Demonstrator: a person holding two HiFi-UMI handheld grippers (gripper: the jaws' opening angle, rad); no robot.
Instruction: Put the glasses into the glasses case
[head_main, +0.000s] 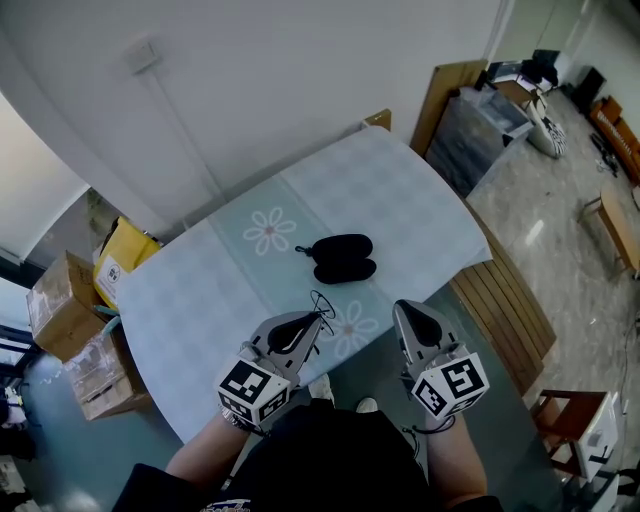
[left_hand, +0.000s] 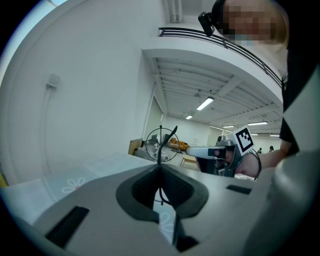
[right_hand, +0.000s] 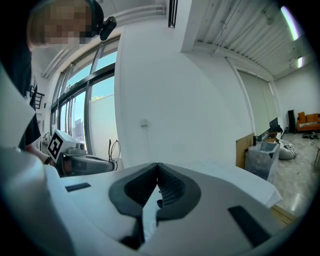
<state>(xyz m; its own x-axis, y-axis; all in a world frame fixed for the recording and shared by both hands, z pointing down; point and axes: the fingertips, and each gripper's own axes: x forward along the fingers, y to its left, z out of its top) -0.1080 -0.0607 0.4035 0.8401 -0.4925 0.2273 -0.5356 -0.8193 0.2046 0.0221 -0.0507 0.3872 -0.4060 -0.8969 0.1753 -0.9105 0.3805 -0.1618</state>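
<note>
left hand-held gripper (head_main: 316, 318) (left_hand: 160, 169): jaws pinched on the thin wire frame of the glasses (head_main: 322, 302) (left_hand: 161, 144); lenses stick up past the tips, above the near counter (head_main: 420, 200) edge
right hand-held gripper (head_main: 401, 306) (right_hand: 157, 166): jaws together, nothing between them
glasses case (head_main: 343, 258): black, mid-counter, looks open, two halves side by side
case direction: ahead of the left tips, slightly to their right, near but apart
case long axis: across the counter, left to right
nearer hand: both about equal; left has the load
</note>
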